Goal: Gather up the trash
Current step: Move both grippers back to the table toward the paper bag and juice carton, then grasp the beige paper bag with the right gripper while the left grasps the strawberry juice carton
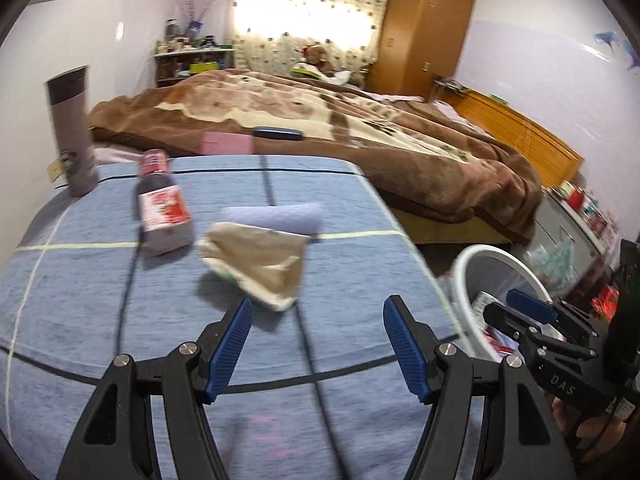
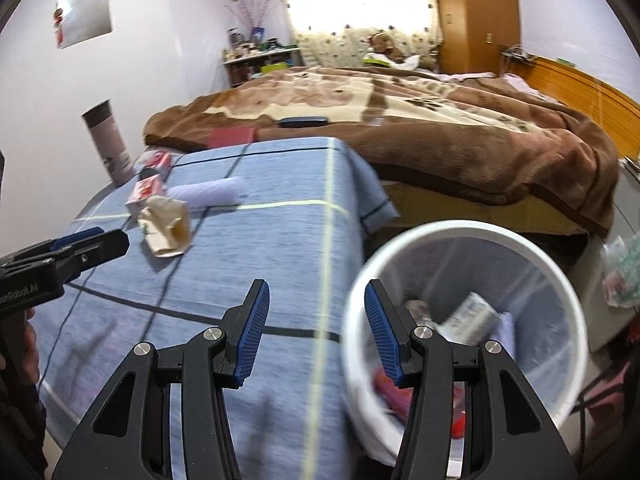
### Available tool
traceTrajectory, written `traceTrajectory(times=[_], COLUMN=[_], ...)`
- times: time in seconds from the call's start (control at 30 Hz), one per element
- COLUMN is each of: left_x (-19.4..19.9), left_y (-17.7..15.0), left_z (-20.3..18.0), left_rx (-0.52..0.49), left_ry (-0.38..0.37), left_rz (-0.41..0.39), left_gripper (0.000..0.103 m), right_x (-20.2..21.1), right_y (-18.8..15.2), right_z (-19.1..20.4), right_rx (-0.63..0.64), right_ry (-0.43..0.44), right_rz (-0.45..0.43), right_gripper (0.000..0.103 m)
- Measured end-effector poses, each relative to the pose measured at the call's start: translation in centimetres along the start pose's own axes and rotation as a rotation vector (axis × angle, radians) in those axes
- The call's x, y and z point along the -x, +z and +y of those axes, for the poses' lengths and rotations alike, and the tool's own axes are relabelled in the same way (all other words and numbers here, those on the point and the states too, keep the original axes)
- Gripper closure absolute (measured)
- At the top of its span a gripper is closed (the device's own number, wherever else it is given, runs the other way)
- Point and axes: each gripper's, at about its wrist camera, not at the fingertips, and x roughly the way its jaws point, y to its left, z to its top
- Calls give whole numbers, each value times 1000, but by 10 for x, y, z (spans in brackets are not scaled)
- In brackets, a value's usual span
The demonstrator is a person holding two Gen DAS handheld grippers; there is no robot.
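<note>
A crumpled beige paper bag (image 1: pixel 260 268) (image 2: pixel 166 228) lies on the blue checked tablecloth (image 1: pixel 100 300) (image 2: pixel 280 240). Behind it sit a lilac roll (image 1: pixel 276 218) (image 2: pixel 208 192) and a red-and-white carton (image 1: pixel 166 212) (image 2: pixel 146 192). My left gripper (image 1: pixel 318 344) hovers open just in front of the bag, nothing between its fingers; in the right wrist view it is at the left edge (image 2: pixel 92 240). My right gripper (image 2: pixel 316 328) stands open and empty over the table's right edge, beside a white trash bin (image 2: pixel 560 272) (image 1: pixel 464 276) that holds several scraps. In the left wrist view the right gripper (image 1: pixel 528 312) is over the bin.
A tall grey tumbler (image 1: pixel 72 132) (image 2: pixel 108 144) stands at the table's far left. A pink box (image 1: pixel 226 142) and a dark blue case (image 1: pixel 278 133) lie at the far edge. A bed with a brown blanket (image 1: pixel 360 128) fills the background, with a wooden wardrobe (image 1: pixel 424 28) beyond.
</note>
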Motion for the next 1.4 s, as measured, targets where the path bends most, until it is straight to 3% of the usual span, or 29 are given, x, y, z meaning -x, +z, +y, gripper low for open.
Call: traceTrajectory(times=[0.43, 0.77, 1.2, 1.4], left_x=[1, -28, -88, -106], left_y=[4, 32, 77, 80], left_z=[79, 117, 130, 128], left_rx=[109, 149, 160, 145], left_ry=[108, 125, 125, 135], left_rz=[1, 26, 82, 114], left_gripper=[31, 28, 26, 26], right_x=[-30, -67, -99, -100], right_y=[13, 32, 44, 39], right_z=[71, 96, 107, 114], right_rx=[138, 161, 183, 238], right_ry=[146, 240, 326, 302], right_rz=[46, 88, 135, 150], right_gripper=[52, 51, 49, 49])
